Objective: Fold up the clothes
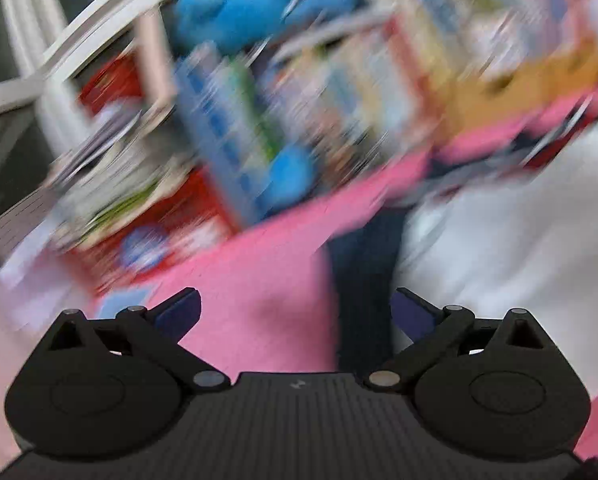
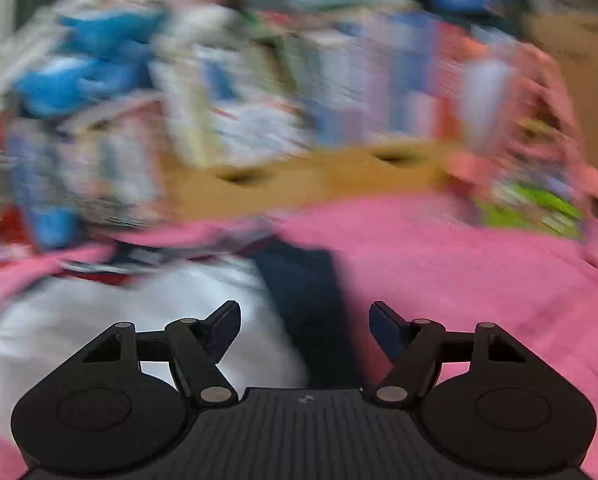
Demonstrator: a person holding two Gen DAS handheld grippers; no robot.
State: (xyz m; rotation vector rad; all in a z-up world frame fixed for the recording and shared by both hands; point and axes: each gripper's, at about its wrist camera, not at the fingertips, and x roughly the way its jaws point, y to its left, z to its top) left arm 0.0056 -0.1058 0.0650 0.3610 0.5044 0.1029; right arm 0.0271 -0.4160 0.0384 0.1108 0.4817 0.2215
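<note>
Right now I'm holding both tools wide with nothing in them: left tool (image 1: pixel 295 312), right tool (image 2: pixel 305 326). White garment (image 2: pixel 99 320) with dark navy sleeve (image 2: pixel 311 300) is lying on pink cover (image 2: pixel 459 272); background is blurring.

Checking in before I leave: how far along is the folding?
Done: nothing clearly; blur hides any folds. In hand: nothing; left gripper and right gripper are open and empty. Left: the white garment with a dark sleeve, lying on the pink cloth.
</note>
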